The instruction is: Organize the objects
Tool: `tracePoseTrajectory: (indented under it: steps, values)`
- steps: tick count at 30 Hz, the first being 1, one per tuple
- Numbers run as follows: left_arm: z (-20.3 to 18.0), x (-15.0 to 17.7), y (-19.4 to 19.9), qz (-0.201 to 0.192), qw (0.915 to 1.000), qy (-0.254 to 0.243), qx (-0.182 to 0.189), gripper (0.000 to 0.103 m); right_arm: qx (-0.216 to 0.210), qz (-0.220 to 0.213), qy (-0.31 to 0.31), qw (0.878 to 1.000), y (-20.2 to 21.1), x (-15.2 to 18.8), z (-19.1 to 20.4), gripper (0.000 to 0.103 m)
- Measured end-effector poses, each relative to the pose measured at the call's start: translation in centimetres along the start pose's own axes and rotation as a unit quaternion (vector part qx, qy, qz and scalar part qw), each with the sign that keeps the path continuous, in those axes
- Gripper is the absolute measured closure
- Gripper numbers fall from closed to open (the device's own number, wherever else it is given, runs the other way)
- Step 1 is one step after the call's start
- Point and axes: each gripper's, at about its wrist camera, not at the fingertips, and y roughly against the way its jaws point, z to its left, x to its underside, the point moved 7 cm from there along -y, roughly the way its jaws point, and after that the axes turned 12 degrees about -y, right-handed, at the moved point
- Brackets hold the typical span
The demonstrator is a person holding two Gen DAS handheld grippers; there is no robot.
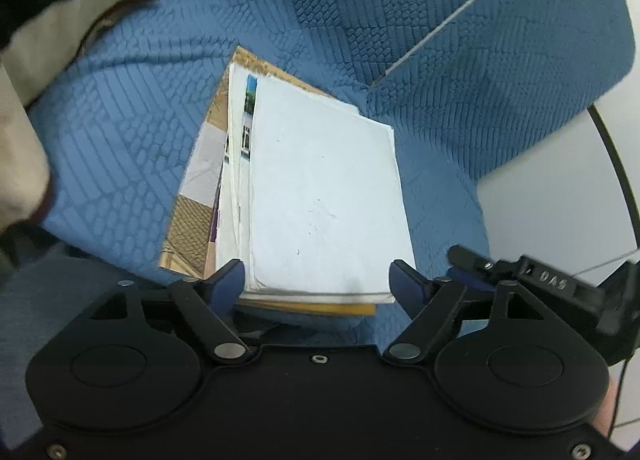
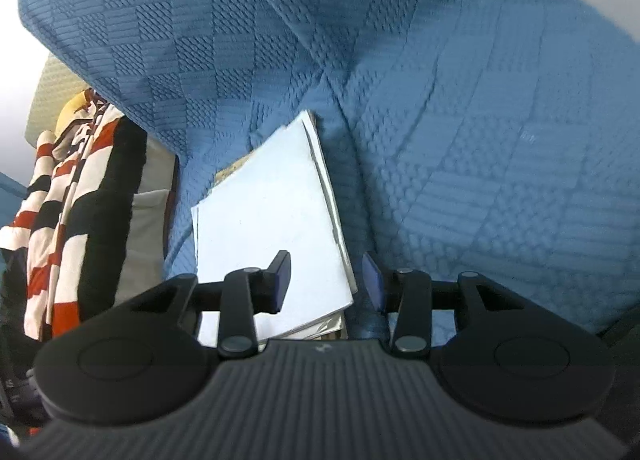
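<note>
Striped fabric in black, red and cream [image 2: 68,220] is lying at the far left on the blue quilted sofa cover [image 1: 440,40]. Beside it, the stack of white paper booklets and magazines [image 1: 320,196] is resting flat on the sofa seat, close to the armrest. The left hand-held gripper [image 1: 318,280] is standing wide open around the near edge of the stack, pads not pressing it. The right hand-held gripper [image 2: 326,280] is hanging partly open over the stack's right corner, gripping nothing.
</note>
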Motion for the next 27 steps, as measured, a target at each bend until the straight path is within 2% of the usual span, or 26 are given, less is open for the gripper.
tracePoseTrajectory:
  steps: [6, 13, 20, 27]
  values:
    - [-2.4, -1.5, 5.1, -0.040, 0.9976, -0.046, -0.034, 0.015, 0.005, -0.050, 0.069, 0.996, 4.6, -0.8, 3.3, 0.059]
    - [-5.6, -3.3, 10.9, -0.089, 0.9927, -0.075, -0.033, 0.011, -0.013, -0.106, 0.130, 0.986, 10.8, -0.6, 8.2, 0.060]
    - [-8.2, -3.4, 15.3, -0.120, 0.9867, -0.103, -0.038, 0.006, -0.036, -0.115, 0.166, 0.979, 14.8, 1.9, 10.6, 0.060]
    - [-9.0, -1.5, 17.3, -0.131, 0.9848, -0.101, -0.052, 0.003, -0.042, -0.098, 0.170, 0.980, 16.4, 5.0, 10.0, 0.060]
